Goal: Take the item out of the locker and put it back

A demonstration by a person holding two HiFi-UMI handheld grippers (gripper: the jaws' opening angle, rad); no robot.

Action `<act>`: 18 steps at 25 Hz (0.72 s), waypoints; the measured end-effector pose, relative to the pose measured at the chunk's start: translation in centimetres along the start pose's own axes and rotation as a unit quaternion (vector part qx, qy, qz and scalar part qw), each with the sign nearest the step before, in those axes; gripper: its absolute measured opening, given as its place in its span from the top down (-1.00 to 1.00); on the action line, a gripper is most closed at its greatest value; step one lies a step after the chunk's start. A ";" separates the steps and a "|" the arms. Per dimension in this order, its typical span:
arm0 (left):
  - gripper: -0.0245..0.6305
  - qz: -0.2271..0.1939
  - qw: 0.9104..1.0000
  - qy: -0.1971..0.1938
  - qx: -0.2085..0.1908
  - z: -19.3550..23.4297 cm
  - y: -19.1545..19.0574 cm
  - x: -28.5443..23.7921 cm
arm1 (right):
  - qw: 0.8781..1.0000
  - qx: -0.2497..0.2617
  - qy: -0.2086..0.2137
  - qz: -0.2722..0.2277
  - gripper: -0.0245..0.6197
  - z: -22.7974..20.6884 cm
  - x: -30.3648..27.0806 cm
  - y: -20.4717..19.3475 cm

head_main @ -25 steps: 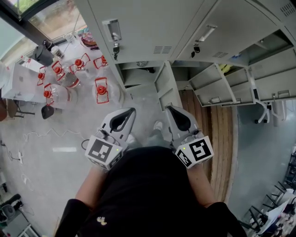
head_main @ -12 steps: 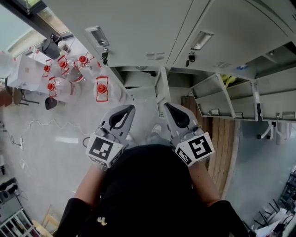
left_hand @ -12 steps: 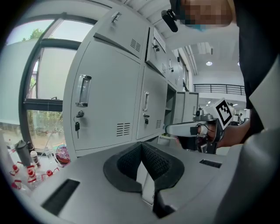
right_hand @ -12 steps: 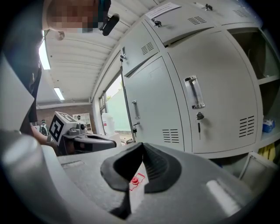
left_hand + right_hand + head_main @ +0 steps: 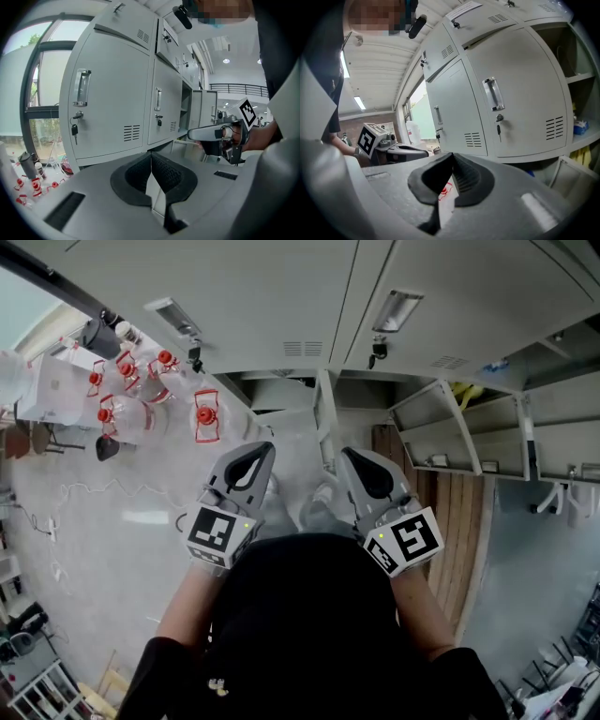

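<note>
Lockers (image 5: 272,296) pale grey, water jugs (image 5: 208,416) clear with red tops, floor strip (image 5: 459,502) brown wood.

Workplace locker area: rows of grey metal lockers (image 5: 272,296) with keyed doors, big water jugs (image 5: 127,413) on concrete floor (image 5: 112,549).

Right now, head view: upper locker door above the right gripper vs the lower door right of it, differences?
The upper locker door is shut; the lower locker door stands swung open. A key hangs at the upper door's lock; the lower door's lock can't be made out. Both pale grey metal.
</note>
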State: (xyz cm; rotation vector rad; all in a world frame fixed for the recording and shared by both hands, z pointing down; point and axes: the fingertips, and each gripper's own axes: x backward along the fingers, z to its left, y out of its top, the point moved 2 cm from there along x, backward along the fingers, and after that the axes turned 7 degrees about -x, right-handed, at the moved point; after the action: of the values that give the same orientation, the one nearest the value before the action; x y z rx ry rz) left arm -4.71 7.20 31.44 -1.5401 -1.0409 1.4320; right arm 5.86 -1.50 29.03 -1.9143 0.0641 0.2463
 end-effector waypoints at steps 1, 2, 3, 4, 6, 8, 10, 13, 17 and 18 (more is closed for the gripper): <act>0.89 0.003 1.000 0.001 0.004 0.3 0.1 -0.3 | 1.000 -0.001 -0.005 0.001 0.93 0.0 0.0 0.0; 0.89 0.005 1.000 -0.001 0.005 0.6 0.1 -0.5 | 1.000 -0.003 -0.011 0.001 0.93 0.0 0.1 0.0; 0.89 0.007 1.000 -0.004 0.002 0.8 -0.1 -0.8 | 1.000 -0.005 -0.018 0.001 0.93 0.0 0.1 -0.1; 0.89 0.010 1.000 -0.010 -0.005 1.0 -0.4 -1.0 | 1.000 -0.006 -0.025 0.000 0.93 0.0 0.0 -0.1; 0.89 0.019 0.999 -0.021 -0.019 1.4 -1.5 -1.6 | 0.999 -0.011 -0.040 -0.002 0.93 0.1 -0.2 -0.2; 0.89 0.030 0.999 -0.030 -0.022 1.9 -2.5 -2.4 | 0.998 -0.014 -0.054 -0.005 0.93 0.2 -0.4 -0.2; 0.88 0.038 0.998 -0.040 -0.023 2.3 -3.3 -3.1 | 0.997 -0.016 -0.069 -0.008 0.93 0.4 -0.6 -0.2; 0.88 0.050 0.996 -0.059 -0.033 2.8 -4.7 -4.2 | 0.996 -0.018 -0.091 -0.012 0.93 0.8 -1.1 -0.4; 0.85 0.076 0.994 -0.072 -0.045 3.4 -7.2 -5.6 | 0.992 -0.022 -0.122 -0.018 0.93 1.3 -1.4 -0.8; 0.84 0.081 0.993 -0.075 -0.049 3.6 -7.8 -5.9 | 0.991 -0.025 -0.131 -0.019 0.93 1.4 -1.4 -1.0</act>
State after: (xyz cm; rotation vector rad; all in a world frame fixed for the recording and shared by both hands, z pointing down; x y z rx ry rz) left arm -8.96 4.58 40.54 -1.6378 -1.1092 1.6524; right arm 4.43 0.04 29.75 -1.9152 -0.1556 0.4740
